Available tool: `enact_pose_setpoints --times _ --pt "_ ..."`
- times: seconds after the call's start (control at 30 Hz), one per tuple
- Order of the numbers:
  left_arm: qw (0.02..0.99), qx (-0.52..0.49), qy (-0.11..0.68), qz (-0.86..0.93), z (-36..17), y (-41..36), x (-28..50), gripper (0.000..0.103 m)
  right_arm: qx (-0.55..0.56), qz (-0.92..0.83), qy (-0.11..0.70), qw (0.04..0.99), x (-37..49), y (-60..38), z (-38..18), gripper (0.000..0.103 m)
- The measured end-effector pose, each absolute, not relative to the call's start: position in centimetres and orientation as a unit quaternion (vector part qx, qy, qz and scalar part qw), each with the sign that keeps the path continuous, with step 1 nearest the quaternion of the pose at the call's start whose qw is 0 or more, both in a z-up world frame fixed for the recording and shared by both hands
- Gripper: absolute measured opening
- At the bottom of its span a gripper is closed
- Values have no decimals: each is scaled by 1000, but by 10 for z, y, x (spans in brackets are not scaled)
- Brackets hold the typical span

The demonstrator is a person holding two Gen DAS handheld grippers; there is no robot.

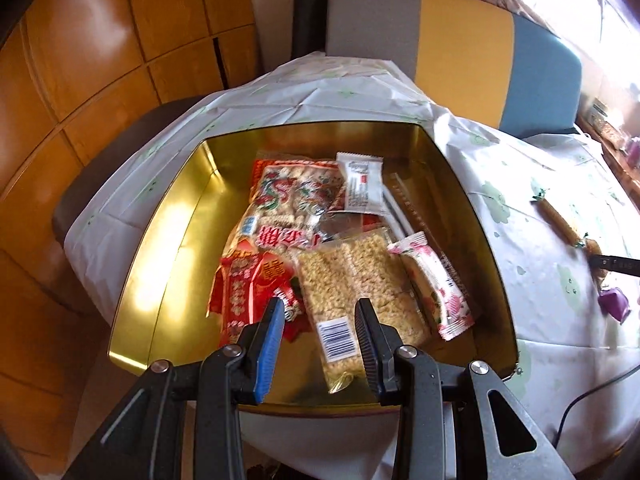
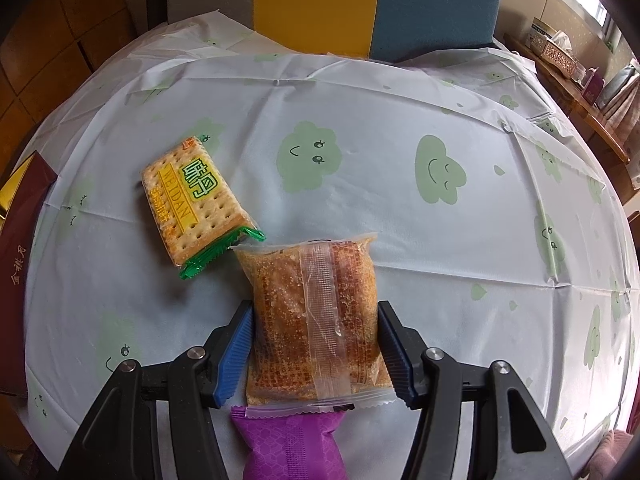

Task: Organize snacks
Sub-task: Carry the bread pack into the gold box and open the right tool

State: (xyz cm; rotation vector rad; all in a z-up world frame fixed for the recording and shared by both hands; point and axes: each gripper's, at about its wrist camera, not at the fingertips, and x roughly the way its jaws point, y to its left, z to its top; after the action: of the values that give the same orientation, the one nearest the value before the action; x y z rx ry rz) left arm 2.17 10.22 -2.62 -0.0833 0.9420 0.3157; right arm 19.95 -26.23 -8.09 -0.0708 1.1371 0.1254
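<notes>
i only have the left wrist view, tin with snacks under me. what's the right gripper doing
Observer: The right gripper has its jaws on either side of a brown packet, with the pads against its long edges.
Operator: anything else on the cloth near it
Observer: A cracker pack with green ends lies on the cloth, to the left of the brown packet and further away.
Operator: and that purple thing i can just see
Observer: The purple packet lies at the brown packet's near end, and the brown packet's clear seal overlaps it.
</notes>
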Motion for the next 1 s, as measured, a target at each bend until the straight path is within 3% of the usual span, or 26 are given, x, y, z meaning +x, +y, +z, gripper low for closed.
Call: enact_pose_setpoints --times 0.33,0.57,1.0 --pt "882 -48 436 173 -24 121 12 37 -8 15 520 854 205 -282 -69 60" --pt "879 -69 431 193 -27 142 8 37 10 30 470 882 194 -273 -28 60" --pt "877 -86 421 216 -31 164 -4 37 -46 247 435 864 155 -102 20 60"
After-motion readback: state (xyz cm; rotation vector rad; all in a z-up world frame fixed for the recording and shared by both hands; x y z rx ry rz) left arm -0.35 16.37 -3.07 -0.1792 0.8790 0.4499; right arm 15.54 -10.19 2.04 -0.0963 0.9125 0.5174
